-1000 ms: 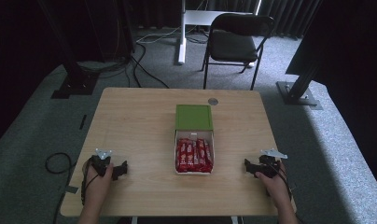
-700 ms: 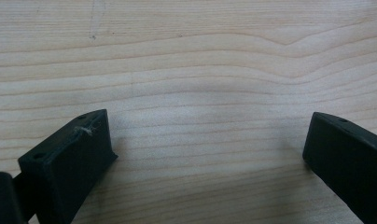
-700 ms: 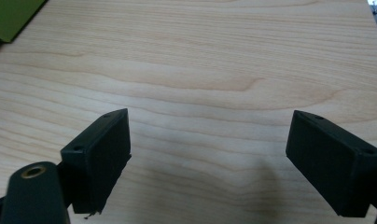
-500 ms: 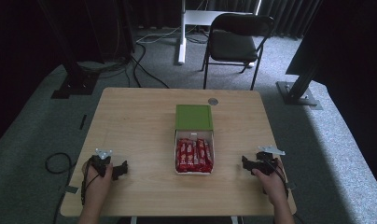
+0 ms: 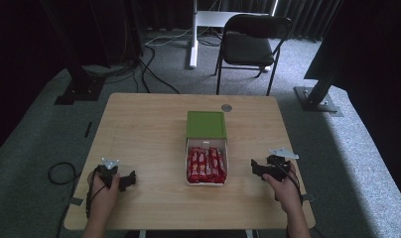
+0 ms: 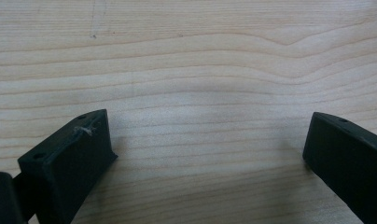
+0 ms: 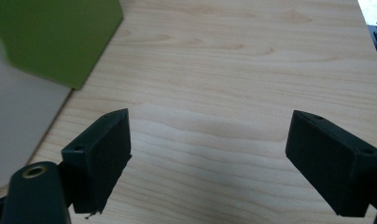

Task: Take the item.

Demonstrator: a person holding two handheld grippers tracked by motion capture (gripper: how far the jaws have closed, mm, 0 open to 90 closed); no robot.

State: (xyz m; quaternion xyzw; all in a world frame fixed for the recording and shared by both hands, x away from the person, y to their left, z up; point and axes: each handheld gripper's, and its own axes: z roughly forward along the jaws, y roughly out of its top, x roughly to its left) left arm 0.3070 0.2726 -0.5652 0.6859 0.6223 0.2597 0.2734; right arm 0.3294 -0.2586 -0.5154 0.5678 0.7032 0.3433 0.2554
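Bare tabletop (image 5: pixel 139 129) all round; white box (image 5: pixel 207 163), green lid at 12, red packets, prob. snacks. Both tongs, left (image 5: pixel 131 180) and right (image 5: pixel 255 168), gape empty.

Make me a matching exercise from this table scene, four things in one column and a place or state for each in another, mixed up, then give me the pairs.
Things:
1. green lid
2. red packets
3. left gripper
4. small grey disc

Places or states:
A. packed side by side inside the white box
B. jaws open over bare wood, near the table's left front
C. flat on the table just behind the box
D. near the table's far edge, beyond the lid

Pairs: 1-C, 2-A, 3-B, 4-D
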